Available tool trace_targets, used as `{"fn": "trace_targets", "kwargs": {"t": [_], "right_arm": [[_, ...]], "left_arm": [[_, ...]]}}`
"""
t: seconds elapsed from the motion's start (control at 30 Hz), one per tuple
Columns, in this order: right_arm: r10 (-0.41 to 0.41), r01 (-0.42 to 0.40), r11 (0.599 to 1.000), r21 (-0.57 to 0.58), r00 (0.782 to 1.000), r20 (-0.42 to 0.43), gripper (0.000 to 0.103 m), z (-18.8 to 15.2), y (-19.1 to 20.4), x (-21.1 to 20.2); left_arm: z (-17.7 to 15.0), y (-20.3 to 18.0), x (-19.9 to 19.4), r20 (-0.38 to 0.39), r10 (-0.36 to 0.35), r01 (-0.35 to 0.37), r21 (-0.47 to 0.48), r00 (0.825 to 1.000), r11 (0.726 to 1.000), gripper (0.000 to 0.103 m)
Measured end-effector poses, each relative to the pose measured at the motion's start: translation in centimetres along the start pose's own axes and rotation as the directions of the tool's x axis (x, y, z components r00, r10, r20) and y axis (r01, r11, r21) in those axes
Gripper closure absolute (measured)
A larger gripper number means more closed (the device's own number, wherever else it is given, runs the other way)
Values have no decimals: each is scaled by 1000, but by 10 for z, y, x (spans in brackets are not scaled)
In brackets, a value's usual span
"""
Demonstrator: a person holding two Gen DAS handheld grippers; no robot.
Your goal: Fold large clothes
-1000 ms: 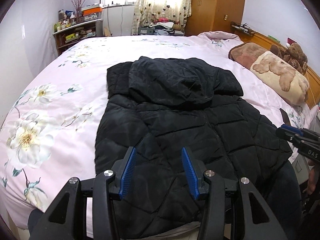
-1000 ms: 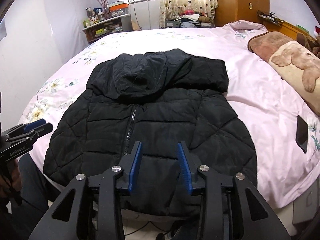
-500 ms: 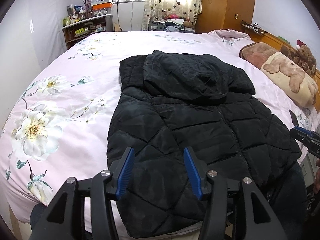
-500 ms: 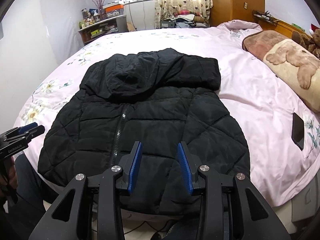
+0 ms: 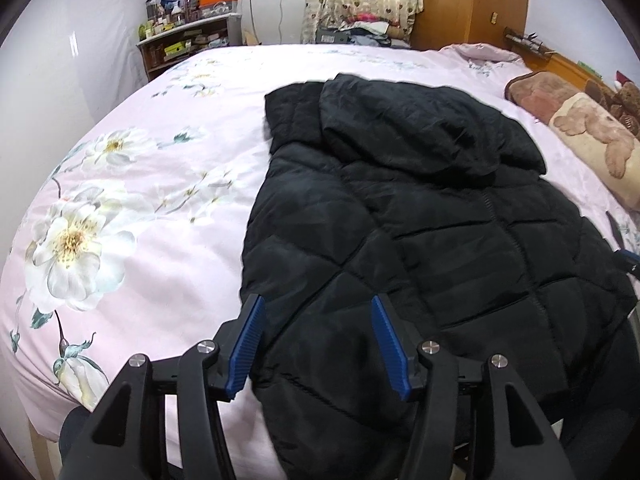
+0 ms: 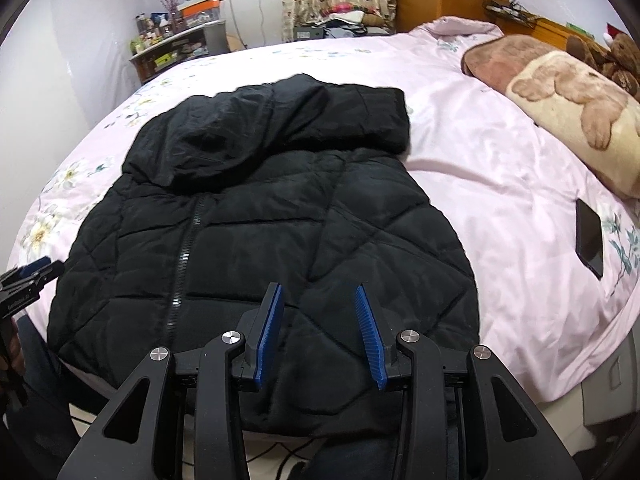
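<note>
A black quilted hooded jacket [image 5: 420, 220] lies flat and zipped on the pink floral bed [image 5: 140, 200], hood folded down over its chest and hem at the near edge. My left gripper [image 5: 316, 304] hovers over the jacket's lower left corner. Its jaws are opening, and the blue pads do not press the fabric beneath them. My right gripper [image 6: 318, 288] hangs open above the lower right part of the jacket [image 6: 260, 220], gripping nothing. The left gripper's tip [image 6: 28, 276] shows at the far left of the right wrist view.
A black phone [image 6: 589, 238] lies on the sheet right of the jacket. A brown bear-print pillow [image 6: 560, 100] and a teddy bear [image 6: 616, 56] sit at the headboard. A cluttered shelf [image 5: 188, 40] stands against the far wall. The person's dark-clad legs are at the bed's near edge.
Both grippers have sunk closer to the jacket's hem. The left one has shifted toward the jacket's left edge and its jaws stand wider. The jacket has not moved.
</note>
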State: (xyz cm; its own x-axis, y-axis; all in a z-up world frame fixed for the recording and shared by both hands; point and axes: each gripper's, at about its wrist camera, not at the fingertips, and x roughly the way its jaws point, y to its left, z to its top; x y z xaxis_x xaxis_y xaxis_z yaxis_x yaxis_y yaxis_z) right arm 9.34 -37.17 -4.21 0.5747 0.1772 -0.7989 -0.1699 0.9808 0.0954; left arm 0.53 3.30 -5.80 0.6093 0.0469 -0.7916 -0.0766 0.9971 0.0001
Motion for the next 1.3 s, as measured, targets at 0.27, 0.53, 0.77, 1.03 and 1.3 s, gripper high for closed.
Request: {"fn": "trace_targets", "kwargs": {"t": [0.27,0.53,0.77,1.03,1.3], "right_arm": [[-59,62,995,81,997,-44,42,5,-47,22],[-16,38,983,182,992,-124,42,7,-80,47],[-10,35,969,243,994,-105,42,6,-99,44],[174,-94,928,361,965,-197,42,-12,-120,59],[270,-174,907,385,939,-212,80,-5,-112,58]], "left_arm": [[-10,26,29,-69,-5,1,-58,998,998,36],[-18,39,43,-98,-49,36,-128,994,991,29],[-27,43,37,-108,-70,53,-152,992,987,29],[-42,37,46,-159,-172,139,-201,972,970,27],[-31,19,35,-162,-189,170,-123,969,978,82]]}}
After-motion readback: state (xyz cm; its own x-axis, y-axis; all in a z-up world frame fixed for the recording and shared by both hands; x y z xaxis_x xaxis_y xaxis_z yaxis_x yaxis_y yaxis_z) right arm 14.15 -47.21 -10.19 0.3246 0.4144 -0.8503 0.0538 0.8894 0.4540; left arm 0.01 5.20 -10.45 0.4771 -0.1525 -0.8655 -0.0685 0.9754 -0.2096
